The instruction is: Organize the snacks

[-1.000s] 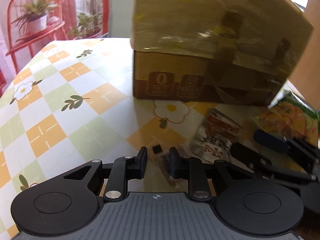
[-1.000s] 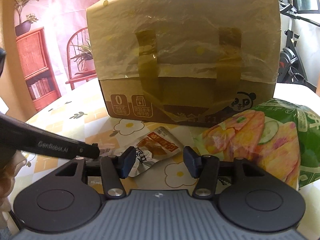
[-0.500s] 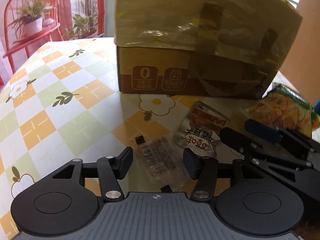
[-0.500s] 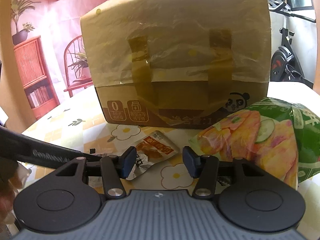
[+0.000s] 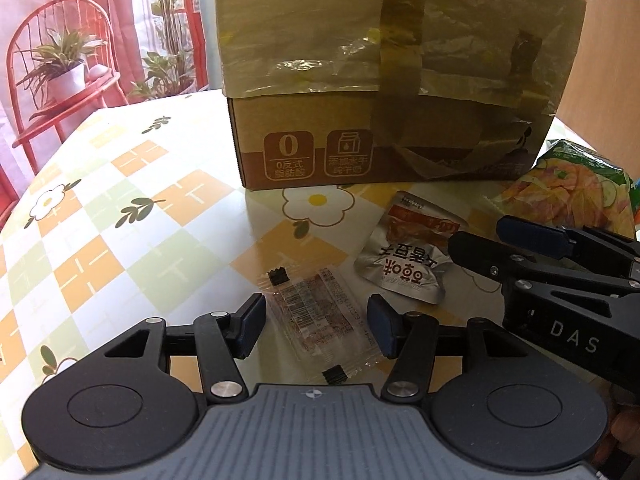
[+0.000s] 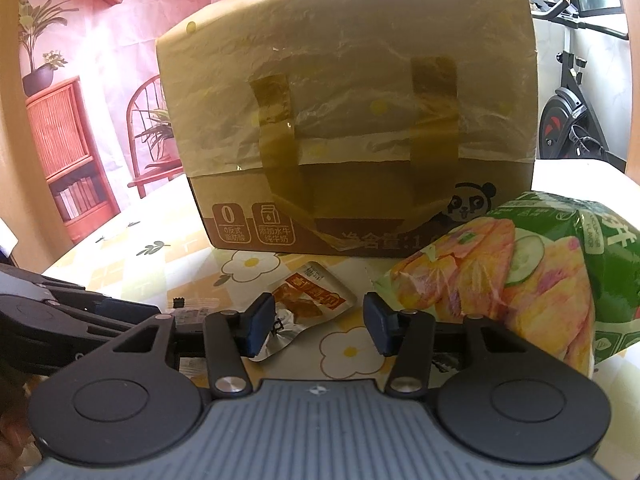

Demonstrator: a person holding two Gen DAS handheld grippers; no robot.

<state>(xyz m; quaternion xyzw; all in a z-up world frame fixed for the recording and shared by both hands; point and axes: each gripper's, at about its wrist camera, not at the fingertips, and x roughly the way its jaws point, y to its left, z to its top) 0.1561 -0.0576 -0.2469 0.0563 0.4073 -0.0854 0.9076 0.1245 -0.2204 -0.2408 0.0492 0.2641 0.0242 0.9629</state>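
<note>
From the left wrist camera, the left gripper [image 5: 316,322] hangs over the flowered tablecloth [image 5: 100,240] with its jaws spread, having just been opening; the clear snack packet [image 5: 316,316] lies flat on the cloth between the pads, and I see neither pad pressing on it. Just beyond it, to the right, a silver and orange snack pouch [image 5: 404,264] lies on the cloth, and behind both stands the cardboard box [image 5: 360,152] with its top wrapped in yellowish plastic. The right gripper [image 5: 520,240] reaches in from the right edge, close to the pouch, with a green chip bag [image 5: 568,192] behind it. From the right wrist camera, the right gripper [image 6: 320,326] has its jaws apart, having just been closing a little, and nothing is pinched; the pouch [image 6: 308,304] lies on the cloth with its left part behind the left pad. The chip bag [image 6: 520,280] sits to the right, leaning by the box [image 6: 344,120], and the left gripper [image 6: 100,312] comes in low from the left
</note>
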